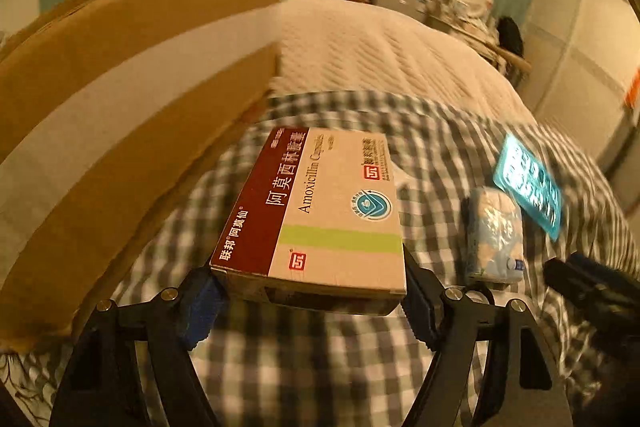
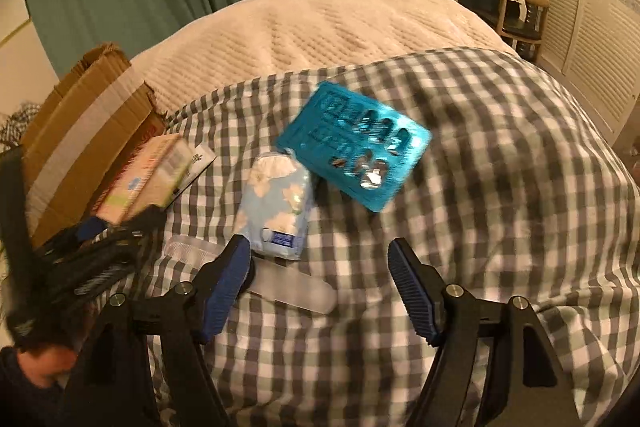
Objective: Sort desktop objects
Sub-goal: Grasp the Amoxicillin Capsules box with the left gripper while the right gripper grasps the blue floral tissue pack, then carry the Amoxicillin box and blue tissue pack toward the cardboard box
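An Amoxicillin medicine box (image 1: 320,211), cream and maroon, sits between the fingers of my left gripper (image 1: 308,291), whose blue pads press on its two long sides. It stays sharp while the cloth behind it blurs. From the right wrist this box (image 2: 148,175) is beside the brown cardboard box (image 2: 80,131), with the left gripper (image 2: 96,247) below it. My right gripper (image 2: 318,255) stands open over the checked cloth, nothing between its pads. A blue flowered tissue pack (image 2: 280,207) lies by its left finger, and a teal blister pack (image 2: 356,147) lies beyond. A clear plastic comb (image 2: 288,287) lies under the left finger.
The cardboard box (image 1: 120,107) fills the left of the left wrist view, its wall close to the medicine box. The tissue pack (image 1: 496,235) and blister pack (image 1: 528,183) lie to the right. A checked cloth (image 2: 500,187) covers a cream quilt (image 2: 320,27). A dressing table and chair (image 2: 516,3) stand behind.
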